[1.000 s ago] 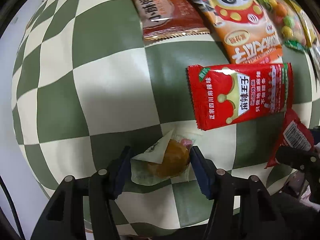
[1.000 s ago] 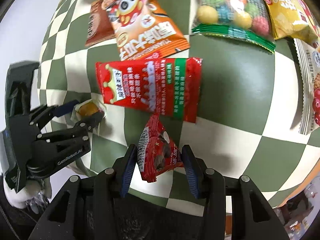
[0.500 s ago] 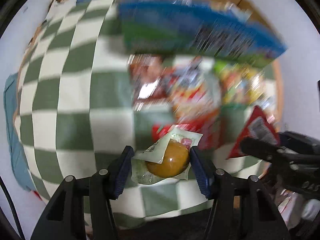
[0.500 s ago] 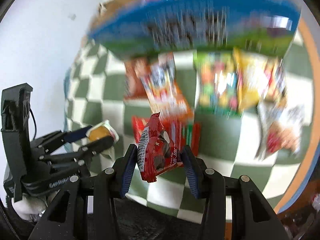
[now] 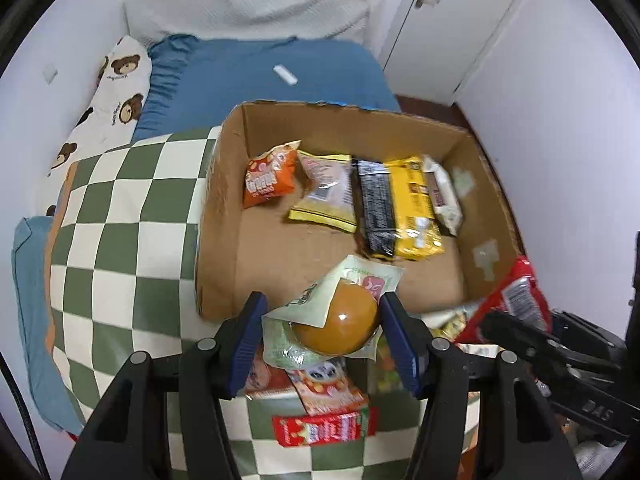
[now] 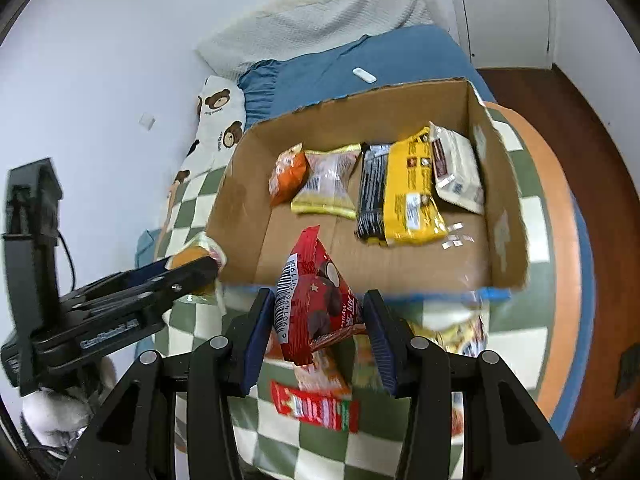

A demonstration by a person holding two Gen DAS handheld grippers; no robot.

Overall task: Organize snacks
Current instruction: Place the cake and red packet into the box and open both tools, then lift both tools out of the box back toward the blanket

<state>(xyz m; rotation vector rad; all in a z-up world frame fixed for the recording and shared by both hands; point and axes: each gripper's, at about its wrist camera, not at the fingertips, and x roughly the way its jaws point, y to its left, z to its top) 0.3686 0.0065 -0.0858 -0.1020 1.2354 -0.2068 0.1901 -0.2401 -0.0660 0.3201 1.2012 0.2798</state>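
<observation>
My left gripper (image 5: 322, 330) is shut on a clear-wrapped orange round snack (image 5: 336, 322), held in the air above the near wall of an open cardboard box (image 5: 224, 184). My right gripper (image 6: 318, 322) is shut on a red chocolate snack packet (image 6: 314, 296), held above the box's near edge (image 6: 360, 292). The box (image 6: 248, 208) holds several snack packs at its far side: orange (image 5: 270, 180), pale pink and yellow (image 5: 328, 196), black (image 5: 374, 204), yellow (image 5: 414, 200) and white (image 5: 442, 196). The right gripper and red packet (image 5: 516, 296) show at the right of the left wrist view.
The box stands on a green-and-cream checked cloth (image 5: 120, 216). More snacks lie below the grippers, among them a long red packet (image 5: 324, 430) and an orange panda bag (image 5: 320, 384). A blue bedsheet (image 5: 260, 76) and bear-print pillow (image 5: 112, 100) lie beyond.
Both grippers have lifted off the cloth with their snacks and tilted up and forward. The view now shows the cardboard box instead of the flat-lying packets.
</observation>
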